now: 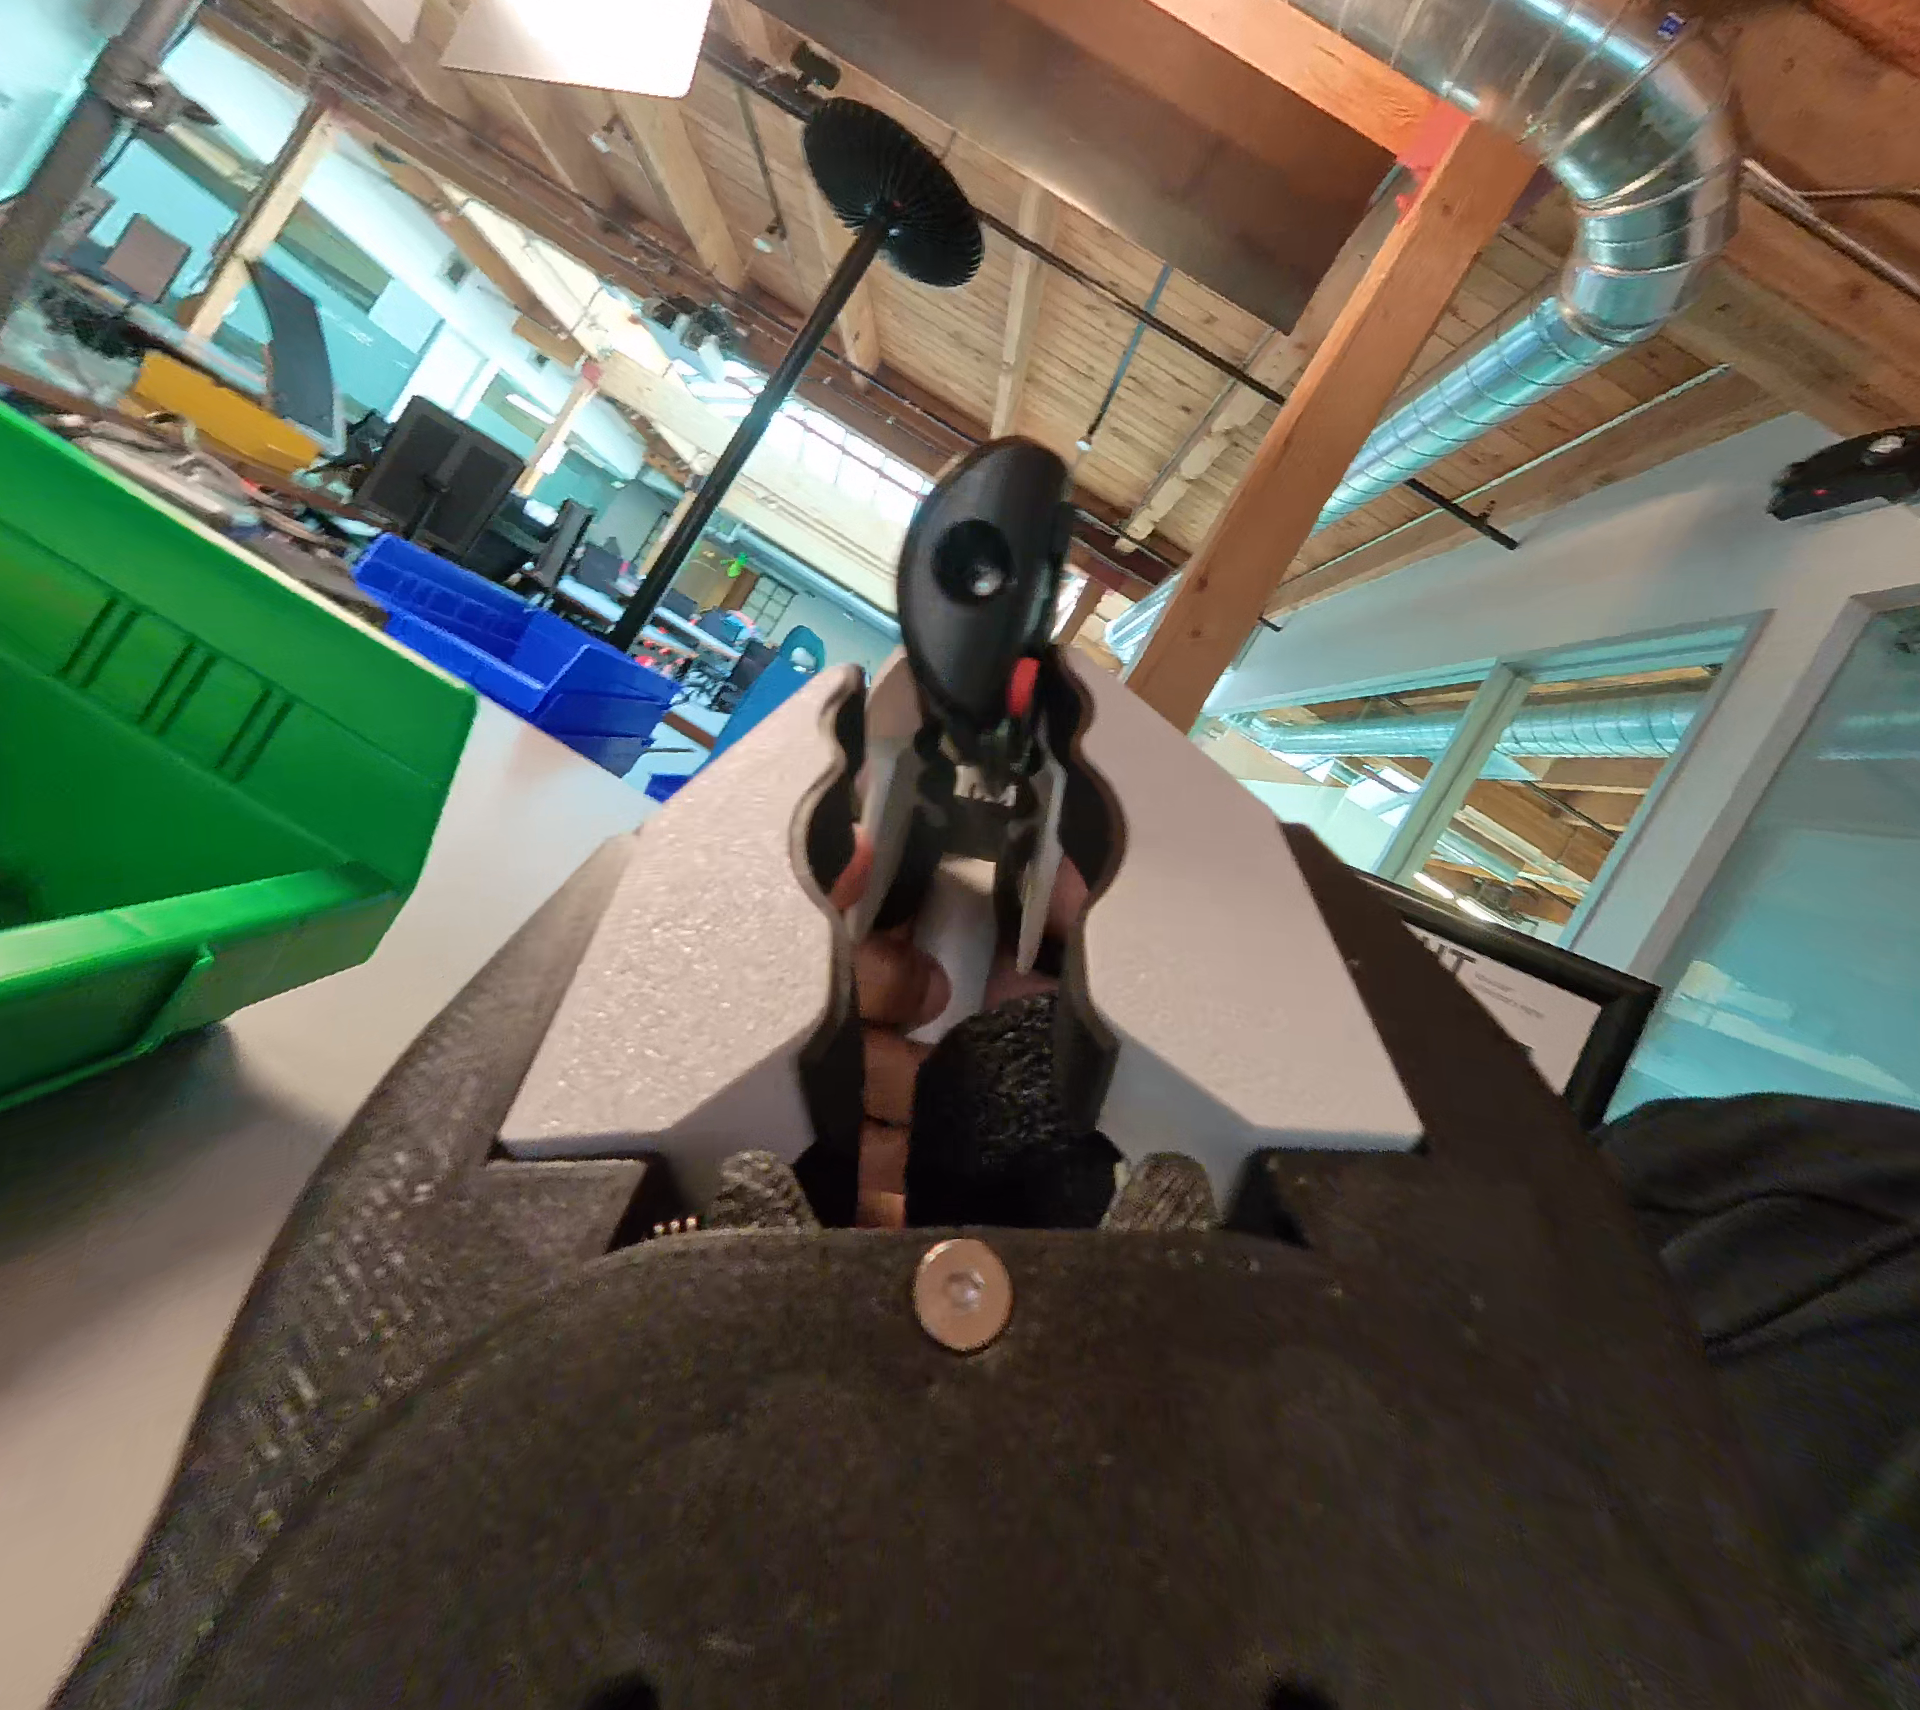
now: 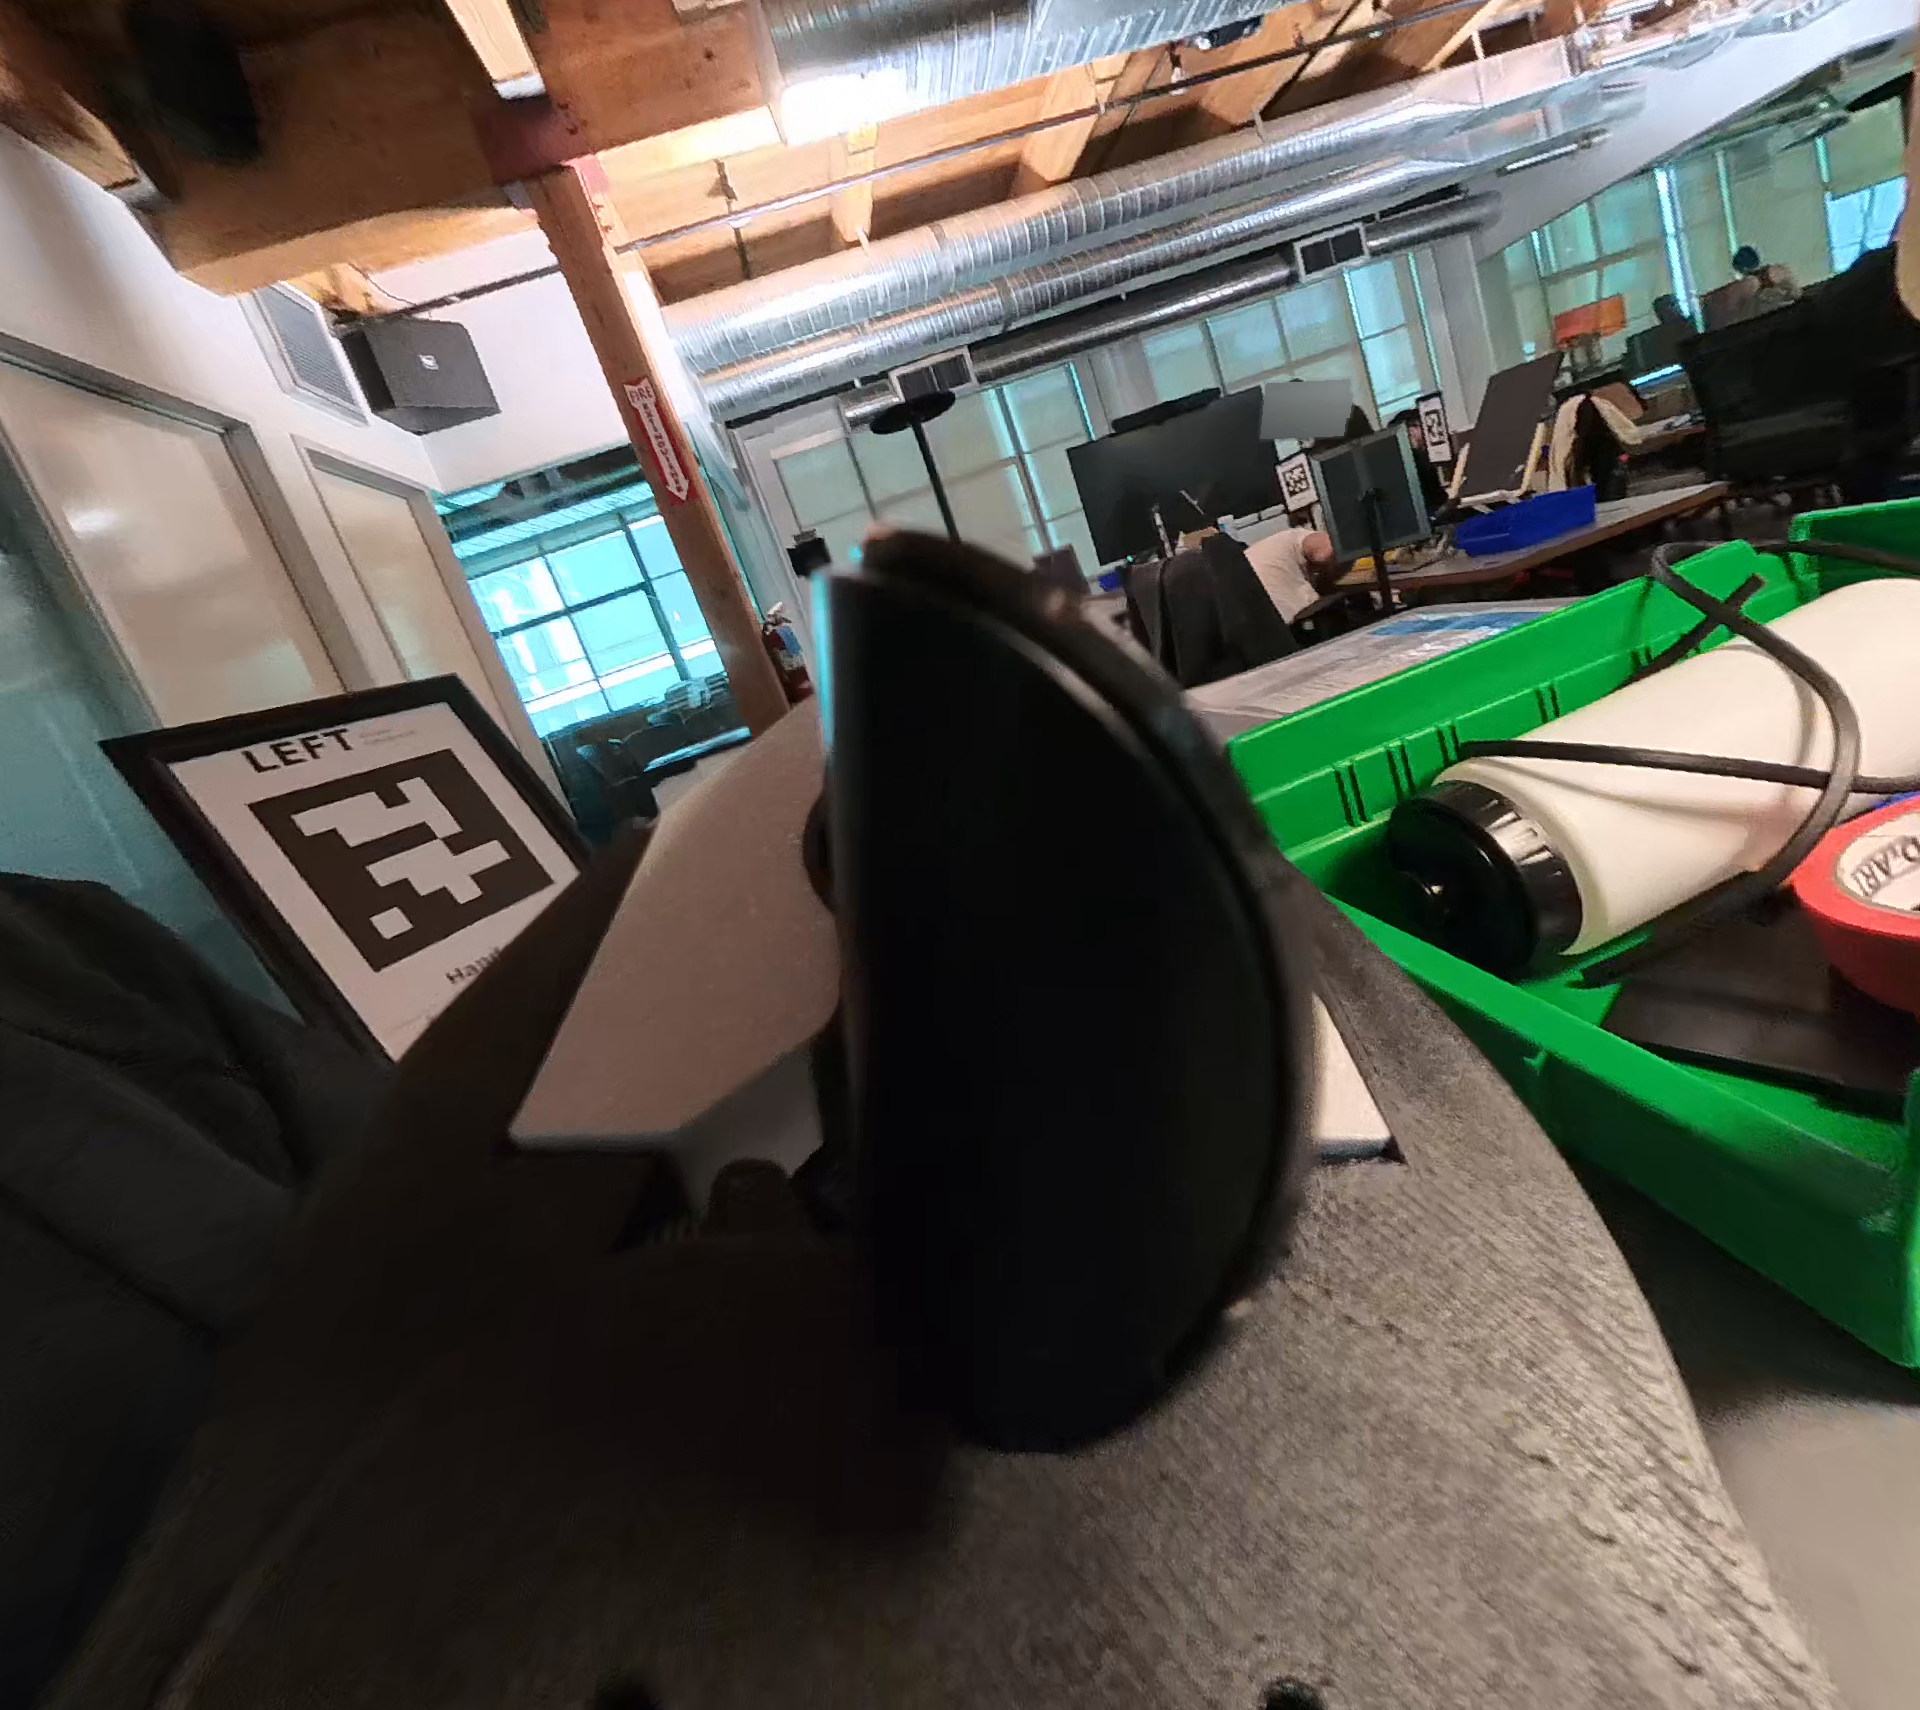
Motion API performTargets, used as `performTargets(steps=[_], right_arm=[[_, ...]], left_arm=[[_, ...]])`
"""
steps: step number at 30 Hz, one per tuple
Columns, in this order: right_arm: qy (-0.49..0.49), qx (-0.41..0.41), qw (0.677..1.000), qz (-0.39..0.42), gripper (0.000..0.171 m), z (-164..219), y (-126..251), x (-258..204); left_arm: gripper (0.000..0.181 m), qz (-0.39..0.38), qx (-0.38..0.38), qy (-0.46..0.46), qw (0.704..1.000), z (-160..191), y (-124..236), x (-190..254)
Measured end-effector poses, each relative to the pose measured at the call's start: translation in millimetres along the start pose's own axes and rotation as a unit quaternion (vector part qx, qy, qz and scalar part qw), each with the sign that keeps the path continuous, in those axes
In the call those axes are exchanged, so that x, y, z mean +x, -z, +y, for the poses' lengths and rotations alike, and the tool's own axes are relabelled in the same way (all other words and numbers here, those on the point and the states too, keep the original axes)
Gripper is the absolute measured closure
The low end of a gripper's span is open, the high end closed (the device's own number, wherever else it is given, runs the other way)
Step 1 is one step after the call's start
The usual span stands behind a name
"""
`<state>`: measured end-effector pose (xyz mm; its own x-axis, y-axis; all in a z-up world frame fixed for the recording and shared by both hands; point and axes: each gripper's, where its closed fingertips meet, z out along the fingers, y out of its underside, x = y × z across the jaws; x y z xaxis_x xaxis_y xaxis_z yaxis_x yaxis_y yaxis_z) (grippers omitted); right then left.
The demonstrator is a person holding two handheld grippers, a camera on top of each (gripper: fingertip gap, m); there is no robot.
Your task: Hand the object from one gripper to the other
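- Left tool (image 1: 961, 787) narrow, fingers (image 1: 717, 922) around the black object (image 1: 982, 580).
- Right tool (image 2: 935, 985) clamped on same black object (image 2: 1049, 985), held above the worktop (image 1: 312, 1089).
- Green bin (image 2: 1475, 964) beside.

Counted across both views: one green bin (image 2: 1558, 1037), holding one white bottle (image 2: 1704, 787) with a black cap, one red tape roll (image 2: 1870, 912) and one black cable (image 2: 1808, 704). Blue bins (image 1: 540, 663) — at least two stacked in the left wrist view. One framed marker sign (image 2: 364, 839) — one black object (image 2: 1049, 985) up close.
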<state>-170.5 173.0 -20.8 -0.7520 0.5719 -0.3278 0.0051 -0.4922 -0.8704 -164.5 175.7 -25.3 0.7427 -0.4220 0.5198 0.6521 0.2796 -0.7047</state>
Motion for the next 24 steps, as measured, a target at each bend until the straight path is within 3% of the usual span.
performTargets(steps=[1,8,10,12,17,21,24], right_arm=[[0.002,-0.001,1.0,0.0,0.141,1.4,-0.9,-0.2],[0.019,0.048,0.999,0.01,0.129,-27.0,17.6,6.8],[0.004,0.059,0.998,-0.003,0.148,-31.6,23.2,6.3],[-0.005,0.046,0.999,-0.017,0.158,-24.3,20.5,3.3],[0.012,0.011,1.0,-0.005,0.161,-9.2,12.0,2.5],[0.019,-0.029,0.999,-0.011,0.157,2.1,10.1,2.0],[0.066,-0.088,0.994,0.002,0.144,17.1,10.1,4.3]], left_arm=[[0.158,0.011,0.005,-0.003,1.0,-1.3,1.0,3.9],[0.159,0.006,0.054,-0.02,0.998,-22.9,12.1,3.2],[0.159,0.004,0.062,-0.011,0.998,-26.0,13.7,1.4],[0.159,0.003,0.051,-0.006,0.999,-21.4,10.8,0.9],[0.158,-0.003,0.056,0.001,0.998,-22.8,10.7,-0.8],[0.159,-0.007,0.061,-0.032,0.998,-26.3,13.4,1.5],[0.159,-0.007,0.067,-0.044,0.997,-29.3,15.2,3.5]])
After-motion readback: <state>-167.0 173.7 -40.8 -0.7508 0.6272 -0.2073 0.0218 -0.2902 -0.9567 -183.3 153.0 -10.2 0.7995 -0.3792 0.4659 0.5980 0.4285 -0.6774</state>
